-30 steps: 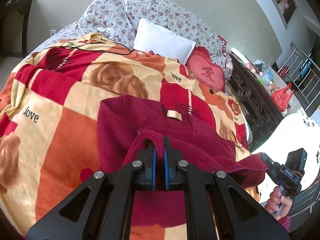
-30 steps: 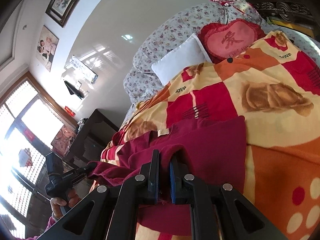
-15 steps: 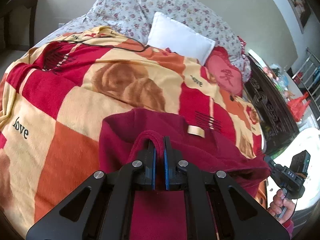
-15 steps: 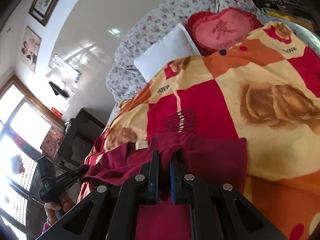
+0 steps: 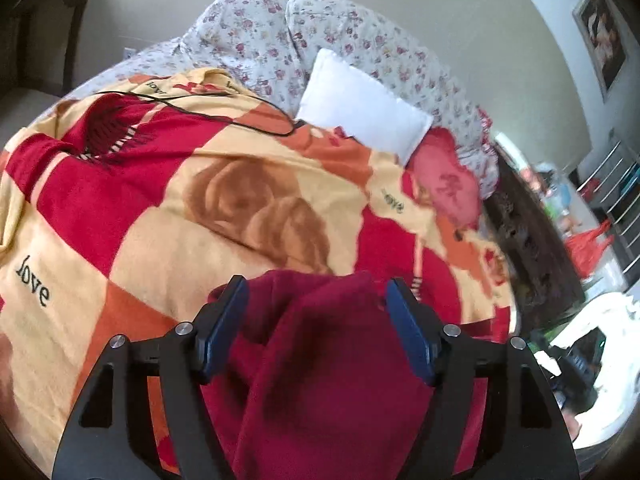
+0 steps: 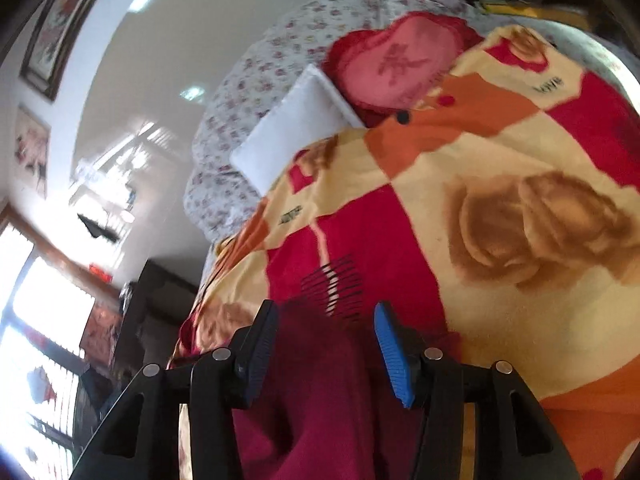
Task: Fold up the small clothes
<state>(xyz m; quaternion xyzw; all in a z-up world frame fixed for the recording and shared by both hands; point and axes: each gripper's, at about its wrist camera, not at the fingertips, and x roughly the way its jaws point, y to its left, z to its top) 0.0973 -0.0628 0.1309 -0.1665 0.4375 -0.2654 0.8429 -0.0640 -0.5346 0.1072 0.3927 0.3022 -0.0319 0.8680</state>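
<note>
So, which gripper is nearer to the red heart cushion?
Right, probably. The right gripper faces the heart cushion almost straight ahead; the left gripper has it far ahead, off to its right.

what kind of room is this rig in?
Almost certainly a home bedroom: a bed under a patterned blanket, floral pillows and a white pillow at its head, framed pictures on the wall. A dark red garment lies between the open claws.

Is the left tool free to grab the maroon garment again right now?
Probably yes: the left tool is open, with the maroon garment bunched between its fingers and nothing over it.
</note>
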